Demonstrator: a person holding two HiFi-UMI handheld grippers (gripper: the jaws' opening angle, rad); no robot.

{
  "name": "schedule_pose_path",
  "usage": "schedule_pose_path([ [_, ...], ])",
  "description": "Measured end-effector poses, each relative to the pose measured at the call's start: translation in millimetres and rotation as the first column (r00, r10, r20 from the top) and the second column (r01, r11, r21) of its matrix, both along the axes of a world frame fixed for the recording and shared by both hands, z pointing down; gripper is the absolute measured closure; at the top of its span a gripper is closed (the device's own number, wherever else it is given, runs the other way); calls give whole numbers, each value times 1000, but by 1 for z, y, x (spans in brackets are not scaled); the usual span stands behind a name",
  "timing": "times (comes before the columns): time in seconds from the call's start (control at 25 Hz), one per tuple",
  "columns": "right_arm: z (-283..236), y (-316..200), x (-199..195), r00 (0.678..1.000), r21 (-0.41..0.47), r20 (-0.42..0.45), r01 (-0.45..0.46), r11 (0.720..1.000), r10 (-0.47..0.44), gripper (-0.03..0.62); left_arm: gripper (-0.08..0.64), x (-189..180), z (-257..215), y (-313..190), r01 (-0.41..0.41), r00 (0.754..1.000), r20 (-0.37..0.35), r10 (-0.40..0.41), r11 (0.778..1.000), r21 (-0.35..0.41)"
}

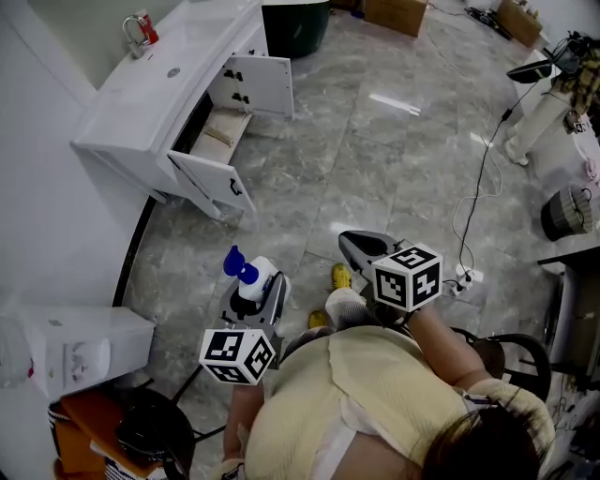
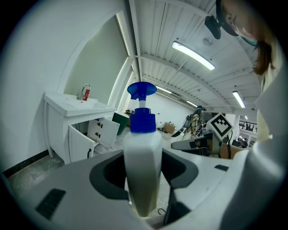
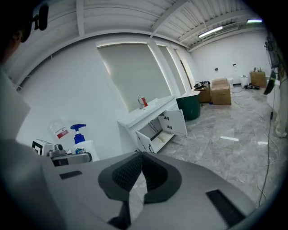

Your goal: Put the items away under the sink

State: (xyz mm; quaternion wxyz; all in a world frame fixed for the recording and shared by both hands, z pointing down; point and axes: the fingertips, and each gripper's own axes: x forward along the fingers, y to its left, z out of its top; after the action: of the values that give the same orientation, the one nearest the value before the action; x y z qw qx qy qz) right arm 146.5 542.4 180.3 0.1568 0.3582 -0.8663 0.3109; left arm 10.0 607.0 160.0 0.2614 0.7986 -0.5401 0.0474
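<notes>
A white pump bottle (image 1: 257, 280) with a blue pump head stands upright between the jaws of my left gripper (image 1: 263, 289), which is shut on it. In the left gripper view the bottle (image 2: 142, 166) fills the centre, pinched at its lower body by the gripper (image 2: 143, 182). My right gripper (image 1: 362, 247) is held beside it, to the right, shut with nothing in it; its pads (image 3: 135, 173) meet. The white sink cabinet (image 1: 150, 103) stands far off at the upper left, both doors swung open, its inside shelf (image 1: 223, 131) showing.
A dark green bin (image 1: 295, 26) and cardboard boxes (image 1: 394, 11) sit beyond the cabinet. Cables (image 1: 478, 187) and a power strip (image 1: 466, 277) lie on the marble floor at the right. A white box (image 1: 75, 347) stands at my left, a chair (image 1: 516, 352) at my right.
</notes>
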Motion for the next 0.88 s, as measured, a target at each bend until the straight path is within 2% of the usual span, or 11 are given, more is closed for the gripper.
schedule_pose_path([
  [0.4,5,-89,3,1000,6,10,20,1000,-20,566,327,8,-2,-83,29,1000,8,-29,999,24],
  [0.88,0,-190,15,992,5,10,122,993,-122,566,327,33,-5,-188,66,998,18,-67,998,14],
])
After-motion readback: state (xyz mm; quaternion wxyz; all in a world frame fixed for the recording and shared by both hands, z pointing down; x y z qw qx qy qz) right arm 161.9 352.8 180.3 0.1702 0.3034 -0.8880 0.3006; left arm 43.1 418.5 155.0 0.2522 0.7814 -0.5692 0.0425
